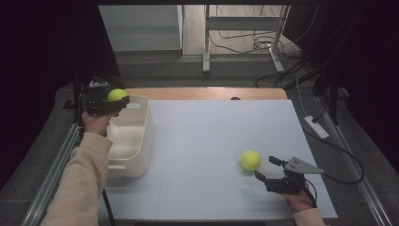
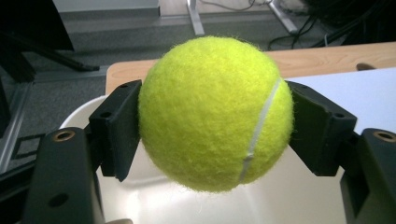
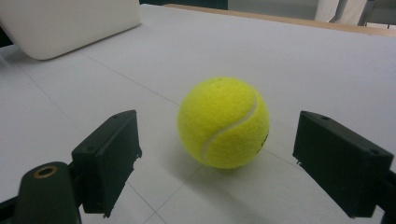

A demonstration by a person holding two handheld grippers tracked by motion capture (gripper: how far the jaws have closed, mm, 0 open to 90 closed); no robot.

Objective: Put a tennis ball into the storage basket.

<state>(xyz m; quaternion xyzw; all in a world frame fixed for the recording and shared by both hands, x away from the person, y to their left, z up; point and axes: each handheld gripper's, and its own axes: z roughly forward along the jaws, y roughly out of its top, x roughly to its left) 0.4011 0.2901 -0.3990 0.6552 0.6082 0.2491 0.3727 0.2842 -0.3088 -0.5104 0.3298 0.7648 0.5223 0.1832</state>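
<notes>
My left gripper (image 1: 112,100) is shut on a yellow tennis ball (image 1: 117,95), holding it in the air above the far left corner of a white bin (image 1: 136,141). In the left gripper view both black pads press the sides of that ball (image 2: 215,114), with the bin's inside (image 2: 299,205) below it. A second tennis ball (image 1: 251,160) rests on the white table surface at the right. My right gripper (image 1: 268,168) is open just beside it, jaws pointing at it. In the right gripper view this ball (image 3: 224,122) lies a little ahead of the open jaws, touching neither.
The white bin stands at the table's left edge. A wooden table edge (image 1: 207,92) runs along the far side. Cables and a power strip (image 1: 316,127) lie on the floor to the right, and a desk frame (image 1: 244,33) stands beyond the table.
</notes>
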